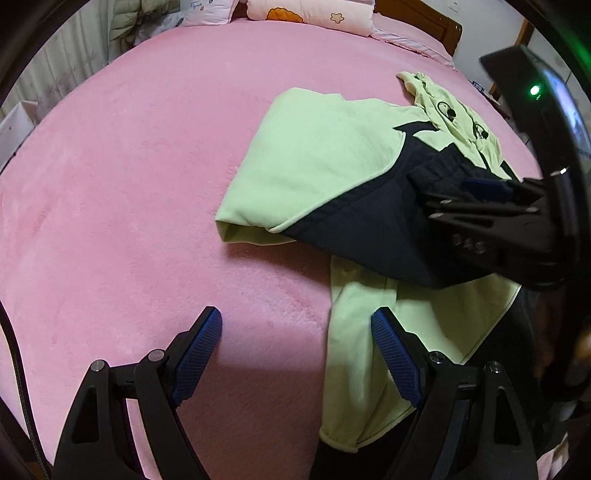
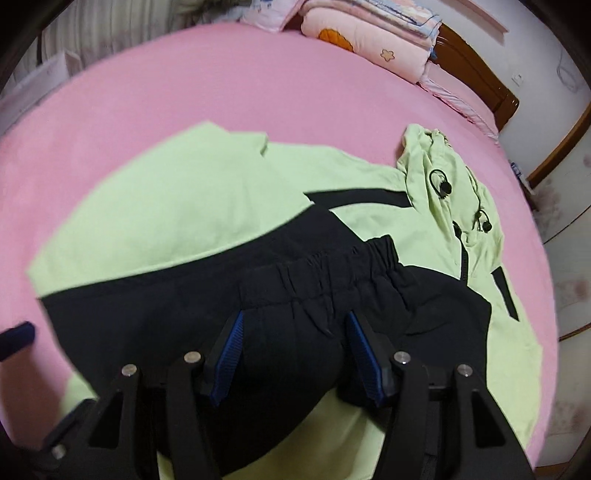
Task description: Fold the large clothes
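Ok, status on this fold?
Left claw open, empty. Right claw around black cuffed sleeve, grip unclear. Green jacket partly folded on bed. Nothing blocking.

Both wrist cameras are looking steeply down, close over the pink plush bed cover [image 1: 129, 184], sharing the light-green-and-black hooded jacket [image 2: 166, 221].

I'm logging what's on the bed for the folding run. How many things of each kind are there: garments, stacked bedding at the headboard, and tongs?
Garments: 1, the green and black hooded jacket
Folded bedding stack: 1, the quilts by the headboard
Tongs: 2, left tongs and right tongs
Total: 4
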The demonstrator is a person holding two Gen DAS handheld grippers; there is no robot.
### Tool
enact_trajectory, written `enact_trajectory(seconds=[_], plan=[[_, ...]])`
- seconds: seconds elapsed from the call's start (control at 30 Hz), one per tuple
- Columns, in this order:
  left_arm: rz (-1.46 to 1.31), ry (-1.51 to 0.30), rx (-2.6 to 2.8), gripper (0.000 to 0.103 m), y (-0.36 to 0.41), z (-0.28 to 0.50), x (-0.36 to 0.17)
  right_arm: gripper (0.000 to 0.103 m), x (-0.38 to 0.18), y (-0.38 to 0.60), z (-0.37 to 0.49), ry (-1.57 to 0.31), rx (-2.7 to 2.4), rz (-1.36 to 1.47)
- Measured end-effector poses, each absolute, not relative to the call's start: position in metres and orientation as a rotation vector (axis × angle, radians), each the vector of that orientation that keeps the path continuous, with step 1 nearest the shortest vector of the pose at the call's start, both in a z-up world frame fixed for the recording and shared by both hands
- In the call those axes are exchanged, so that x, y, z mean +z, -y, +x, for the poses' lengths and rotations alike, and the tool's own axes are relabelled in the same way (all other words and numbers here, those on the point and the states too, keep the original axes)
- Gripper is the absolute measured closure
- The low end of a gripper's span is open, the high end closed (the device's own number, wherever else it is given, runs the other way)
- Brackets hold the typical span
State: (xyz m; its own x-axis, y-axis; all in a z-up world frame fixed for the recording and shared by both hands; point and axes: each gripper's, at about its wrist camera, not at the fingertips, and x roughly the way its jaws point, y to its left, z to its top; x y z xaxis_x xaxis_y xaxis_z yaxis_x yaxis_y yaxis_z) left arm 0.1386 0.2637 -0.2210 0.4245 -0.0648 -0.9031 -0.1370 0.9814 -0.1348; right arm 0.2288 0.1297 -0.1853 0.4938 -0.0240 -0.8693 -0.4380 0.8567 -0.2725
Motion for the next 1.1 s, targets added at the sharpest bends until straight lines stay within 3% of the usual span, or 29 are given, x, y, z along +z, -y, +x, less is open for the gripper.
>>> enact_trajectory(seconds=[0.07, 0.1, 0.17, 0.27, 0.43, 0.6, 0.73, 0.9, 0.97, 1.03, 1.1], plan=[[-0.206, -1.136, 0.036, 0.02, -0.26, 0.144, -0.223, 0.05, -0.187, -0.128, 0.229, -1.031, 0.264, -0.496], [-0.206, -1.136, 0.034, 0.02, -0.258, 0.145, -0.223, 0.067, -0.186, -0.126, 0.229, -1.029, 0.271, -0.487], [-0.201, -1.133, 0.03, 0.02, -0.252, 0.149, -0.224, 0.086, -0.181, -0.122, 0.23, -1.026, 0.271, -0.483], [-0.188, -1.13, 0.032, 0.02, -0.244, 0.155, -0.223, 0.094, -0.154, -0.108, 0.234, -0.984, 0.281, -0.415], [-0.173, -1.132, 0.059, 0.02, -0.232, 0.166, -0.226, 0.094, -0.08, -0.055, 0.244, -0.802, 0.266, -0.268], [-0.172, -1.127, 0.11, 0.02, -0.224, 0.176, -0.228, 0.094, -0.042, 0.013, 0.253, -0.646, 0.165, -0.168], [-0.162, -1.129, 0.133, 0.02, -0.22, 0.182, -0.23, 0.09, -0.066, 0.079, 0.265, -0.689, 0.04, -0.086], [-0.137, -1.137, 0.142, 0.02, -0.216, 0.185, -0.233, 0.076, -0.141, 0.146, 0.266, -0.909, -0.062, 0.014], [-0.127, -1.142, 0.139, 0.02, -0.207, 0.19, -0.232, 0.075, -0.161, 0.164, 0.257, -0.977, -0.06, 0.078], [-0.115, -1.162, 0.119, 0.02, -0.212, 0.195, -0.232, 0.069, -0.163, 0.179, 0.248, -0.98, -0.031, 0.154], [-0.11, -1.194, 0.074, 0.02, -0.216, 0.197, -0.227, 0.053, -0.158, 0.192, 0.237, -0.971, 0.01, 0.238]])
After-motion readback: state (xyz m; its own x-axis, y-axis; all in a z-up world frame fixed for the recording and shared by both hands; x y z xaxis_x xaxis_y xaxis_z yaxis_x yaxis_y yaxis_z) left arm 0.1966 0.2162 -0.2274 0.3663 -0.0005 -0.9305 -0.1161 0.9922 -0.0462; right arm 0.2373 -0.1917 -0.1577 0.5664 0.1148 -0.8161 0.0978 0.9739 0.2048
